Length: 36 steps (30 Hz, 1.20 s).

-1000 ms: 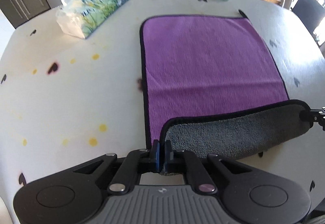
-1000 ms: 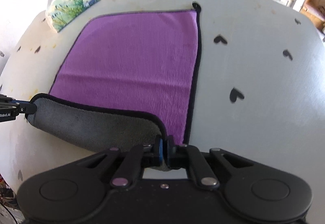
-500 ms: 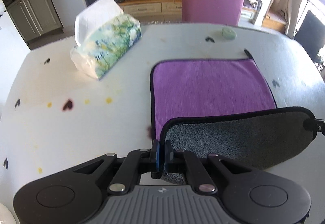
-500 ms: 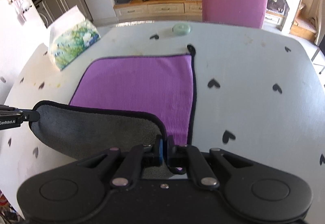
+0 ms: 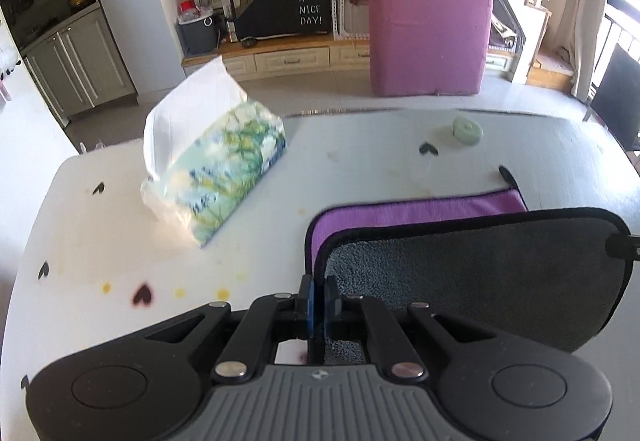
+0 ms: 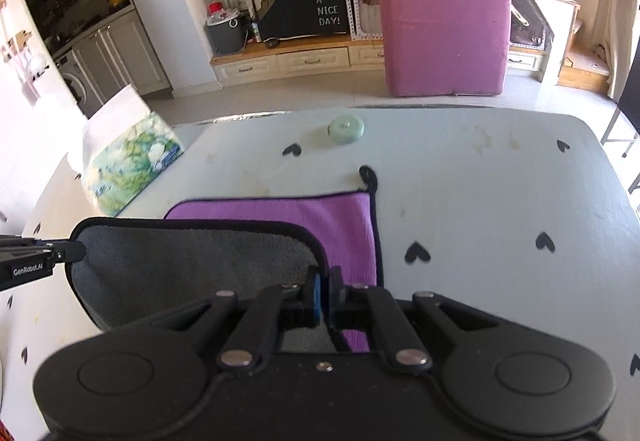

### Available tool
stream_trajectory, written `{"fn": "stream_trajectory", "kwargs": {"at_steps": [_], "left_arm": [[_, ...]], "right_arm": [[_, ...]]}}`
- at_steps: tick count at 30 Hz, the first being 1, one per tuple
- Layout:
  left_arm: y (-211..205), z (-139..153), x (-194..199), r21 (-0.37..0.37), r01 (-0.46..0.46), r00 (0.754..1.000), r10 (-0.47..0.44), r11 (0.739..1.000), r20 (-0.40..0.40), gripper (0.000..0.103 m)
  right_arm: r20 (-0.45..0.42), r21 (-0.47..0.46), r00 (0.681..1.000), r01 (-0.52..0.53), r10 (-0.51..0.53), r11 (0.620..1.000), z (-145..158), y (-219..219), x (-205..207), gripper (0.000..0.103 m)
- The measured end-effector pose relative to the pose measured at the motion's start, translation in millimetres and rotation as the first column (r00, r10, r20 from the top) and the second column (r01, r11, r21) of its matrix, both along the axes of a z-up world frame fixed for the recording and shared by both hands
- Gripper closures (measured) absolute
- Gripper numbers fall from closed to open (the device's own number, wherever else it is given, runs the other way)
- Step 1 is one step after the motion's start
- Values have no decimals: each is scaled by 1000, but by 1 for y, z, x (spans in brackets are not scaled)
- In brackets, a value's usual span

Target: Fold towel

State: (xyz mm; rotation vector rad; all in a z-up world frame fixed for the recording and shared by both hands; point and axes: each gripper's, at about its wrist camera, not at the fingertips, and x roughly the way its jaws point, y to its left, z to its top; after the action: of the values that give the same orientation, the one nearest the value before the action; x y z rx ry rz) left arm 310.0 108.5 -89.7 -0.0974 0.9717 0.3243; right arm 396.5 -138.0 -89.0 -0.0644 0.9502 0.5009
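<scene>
While pinched shut on the near corners, left gripper and right gripper hold towel raised, grey side up, long axis crosswise. Purple far half flat on table; bare room right, tissue pack left, green disc beyond.

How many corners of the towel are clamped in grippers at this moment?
2. The left gripper pinches the towel's near-left corner; the right gripper pinches the near-right one. Both far corners lie free on the table, the far-right one with its hanging loop.
</scene>
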Motion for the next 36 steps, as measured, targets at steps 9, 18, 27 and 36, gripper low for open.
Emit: {"fn": "stream_trajectory", "kwargs": {"at_steps": [9,18,27,36], "left_arm": [[11,8,42,29,-3,999,1,1000,39,98],[23,-14,78,22,-16,999,15,1000,34,98],[31,-59,93,-25,-30,999,30,999,-14,98],[36,-85,100,-12,-49,998,48,999,-45,98]], "right_arm": [[34,28,999,34,-35,999,1,18,38,99],[54,7,997,52,-53,999,-16,39,69,99],[18,-89,998,55,-54,994,-58,51,83,99],[16,-129,999,45,-43,991,-82,64,87,99]]}}
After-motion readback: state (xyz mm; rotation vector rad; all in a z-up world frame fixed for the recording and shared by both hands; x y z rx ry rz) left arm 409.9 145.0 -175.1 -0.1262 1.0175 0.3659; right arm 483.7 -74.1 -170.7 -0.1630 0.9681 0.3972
